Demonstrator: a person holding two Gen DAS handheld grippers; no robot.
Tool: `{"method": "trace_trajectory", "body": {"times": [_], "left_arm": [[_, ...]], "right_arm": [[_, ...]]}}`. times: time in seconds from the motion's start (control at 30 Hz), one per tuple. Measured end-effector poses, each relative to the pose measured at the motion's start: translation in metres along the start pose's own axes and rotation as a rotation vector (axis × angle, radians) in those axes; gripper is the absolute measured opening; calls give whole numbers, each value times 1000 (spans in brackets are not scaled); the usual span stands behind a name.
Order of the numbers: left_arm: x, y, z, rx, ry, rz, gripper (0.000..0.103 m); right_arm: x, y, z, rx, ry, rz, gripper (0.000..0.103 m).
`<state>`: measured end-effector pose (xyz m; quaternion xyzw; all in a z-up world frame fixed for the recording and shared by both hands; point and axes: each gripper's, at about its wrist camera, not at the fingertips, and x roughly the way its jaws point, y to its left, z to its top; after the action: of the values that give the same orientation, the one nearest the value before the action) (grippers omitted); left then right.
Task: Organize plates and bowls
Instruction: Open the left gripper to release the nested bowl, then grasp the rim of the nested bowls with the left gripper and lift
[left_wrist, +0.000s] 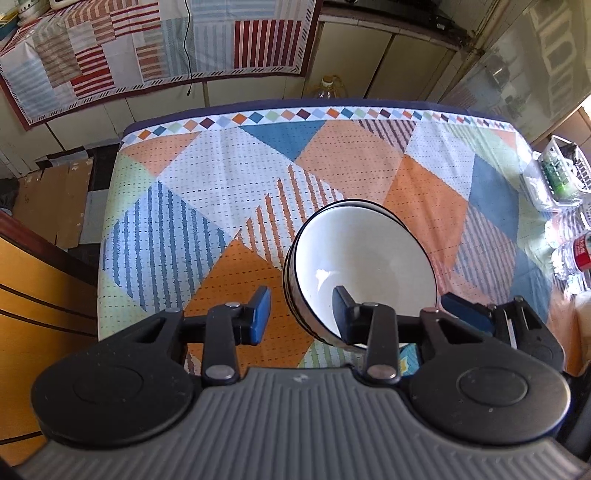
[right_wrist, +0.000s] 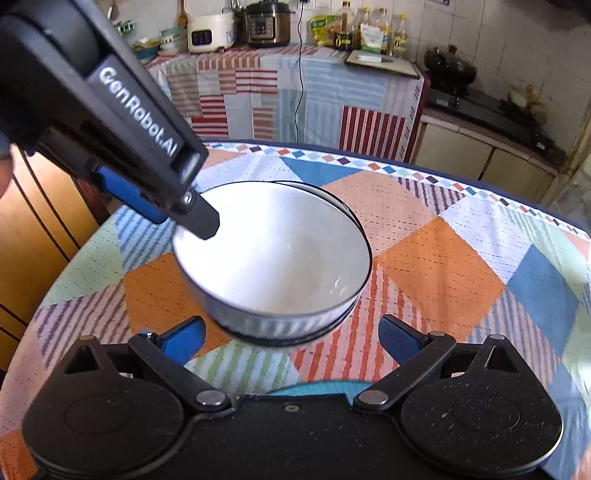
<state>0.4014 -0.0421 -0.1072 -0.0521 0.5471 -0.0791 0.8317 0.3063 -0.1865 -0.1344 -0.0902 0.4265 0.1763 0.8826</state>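
My two grippers, left (left_wrist: 301, 314) and right (right_wrist: 291, 339), are black with blue pads (left_wrist: 260, 310); white lettering runs along the left one's black body in the right wrist view. The bowls (right_wrist: 273, 258), nested, are white inside with a thin black rim line and pale ribbed outsides. The tablecloth (left_wrist: 229, 177) shows orange, blue, white and pale green triangles and diamonds, some striped, with a border of small coloured diamonds and a dark blue edge. The counter cloth (right_wrist: 258, 96) is a patchwork of red, orange and light blue stripes. The cabinet (left_wrist: 33, 295) is yellow-orange with dark lines.
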Motion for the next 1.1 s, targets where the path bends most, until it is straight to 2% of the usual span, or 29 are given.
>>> {"method": "trace_trajectory", "body": {"times": [0.33, 0.57, 0.67, 0.77, 0.9, 1.1], "left_arm": [[-45, 8, -28, 42, -67, -54, 36], [-63, 7, -47, 87, -90, -93, 37], [-66, 9, -51, 90, -104, -110, 37], [-64, 13, -52, 79, -126, -135, 38], [-57, 20, -48, 44, -157, -169, 40], [-37, 27, -37, -38, -173, -217, 41]], "right_arm": [[-74, 24, -29, -11, -210, -7, 101], [-84, 40, -39, -76, -256, -19, 102], [-84, 40, -46, -105, -305, -28, 102], [-79, 35, -45, -107, -275, 2, 102], [-65, 21, -37, -105, -193, 59, 102], [-32, -2, -24, -87, -110, 92, 102]]}}
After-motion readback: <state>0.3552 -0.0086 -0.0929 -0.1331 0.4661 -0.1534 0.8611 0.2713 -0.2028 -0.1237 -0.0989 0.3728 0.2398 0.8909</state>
